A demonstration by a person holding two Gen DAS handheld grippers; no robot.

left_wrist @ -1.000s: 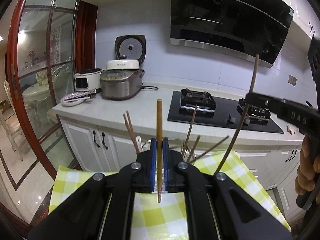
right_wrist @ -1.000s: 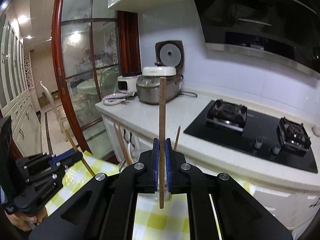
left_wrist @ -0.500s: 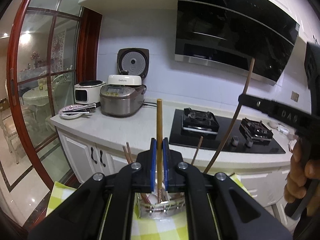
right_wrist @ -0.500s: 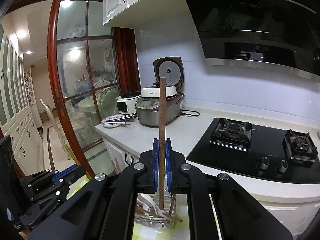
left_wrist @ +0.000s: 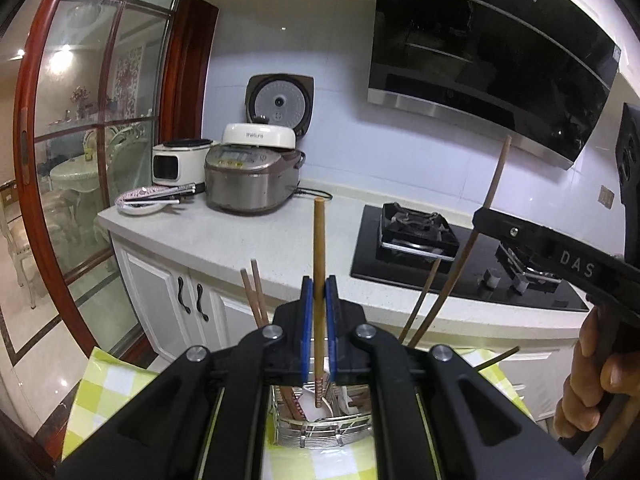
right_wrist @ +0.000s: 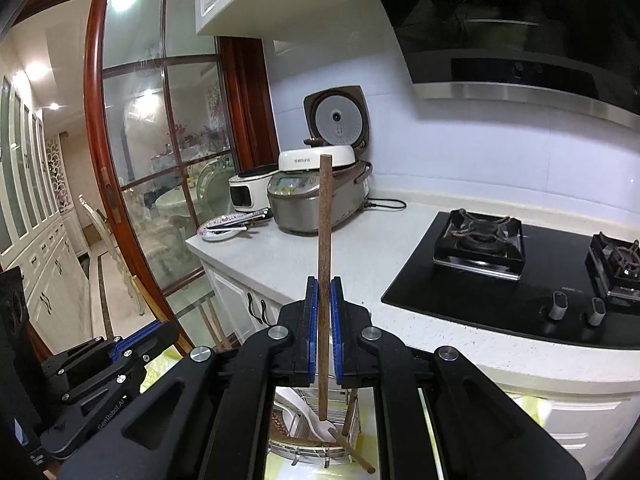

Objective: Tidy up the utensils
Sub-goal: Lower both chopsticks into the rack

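My left gripper (left_wrist: 319, 292) is shut on a light wooden chopstick (left_wrist: 319, 256), held upright with its lower tip just inside a metal wire utensil holder (left_wrist: 320, 432). My right gripper (right_wrist: 324, 292) is shut on a dark brown chopstick (right_wrist: 325, 224), also upright, its tip inside the same holder (right_wrist: 312, 450). The holder has white spoons and several chopsticks in it. In the left wrist view the right gripper (left_wrist: 532, 240) is at the right with its chopstick (left_wrist: 496, 176). In the right wrist view the left gripper (right_wrist: 104, 364) is at the lower left.
The holder stands on a yellow-green checked cloth (left_wrist: 108, 396). Behind is a white counter (left_wrist: 248, 240) with rice cookers (left_wrist: 252, 176), a plate (left_wrist: 140, 204) and a black gas hob (left_wrist: 440, 248). A range hood (left_wrist: 480, 72) hangs above. A red-framed glass door (left_wrist: 80, 160) is at the left.
Both grippers have come down toward the holder with their chopsticks; the holder now sits under both and the chopstick tips reach into it.
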